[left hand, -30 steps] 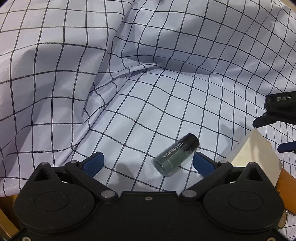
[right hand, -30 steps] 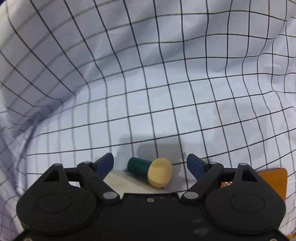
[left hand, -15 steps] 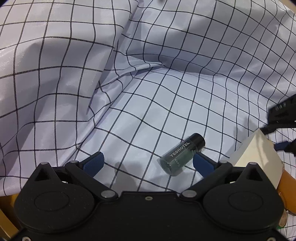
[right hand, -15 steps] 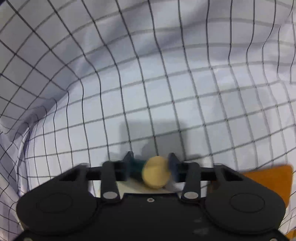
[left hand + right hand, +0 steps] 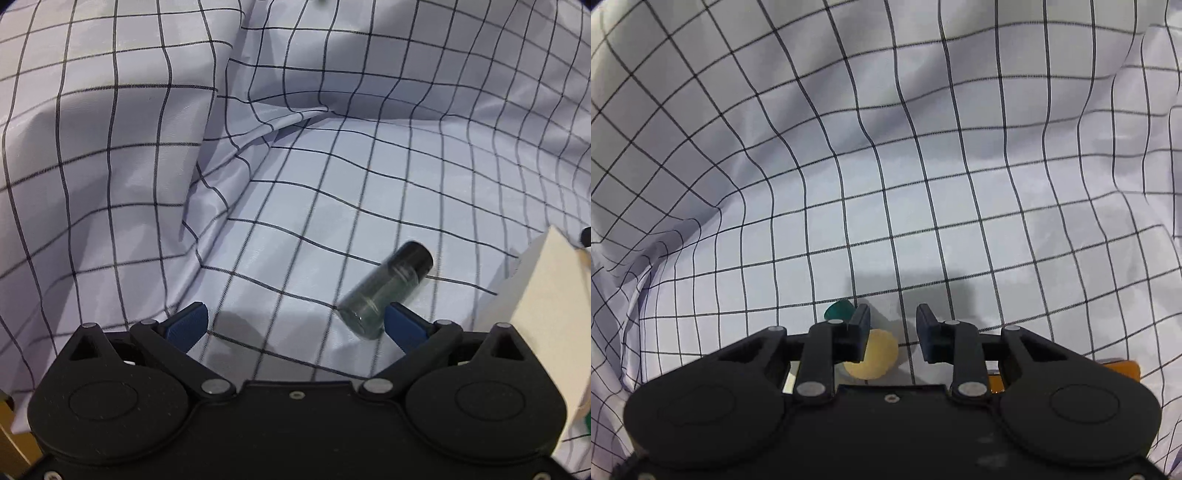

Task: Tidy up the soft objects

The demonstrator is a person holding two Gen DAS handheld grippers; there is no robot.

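A pale checked cloth (image 5: 332, 184) lines a container and fills both views (image 5: 886, 166). In the left wrist view a small clear bottle with a black cap (image 5: 384, 291) lies on the cloth, just ahead of my right fingertip. My left gripper (image 5: 293, 325) is open and empty above the cloth. In the right wrist view my right gripper (image 5: 892, 321) has its jaws nearly closed with a narrow gap. A green bottle with a tan round cap (image 5: 870, 354) lies below and to the left of the jaws, not gripped between them.
A cream box (image 5: 543, 306) stands at the right edge of the left wrist view. An orange surface (image 5: 1115, 373) shows at the lower right of the right wrist view. Cloth folds rise at the left and far sides.
My right gripper went from wide open to nearly closed, and the green bottle slipped below the left jaw. The left gripper drew back slightly; the clear bottle rolled a little to the right.
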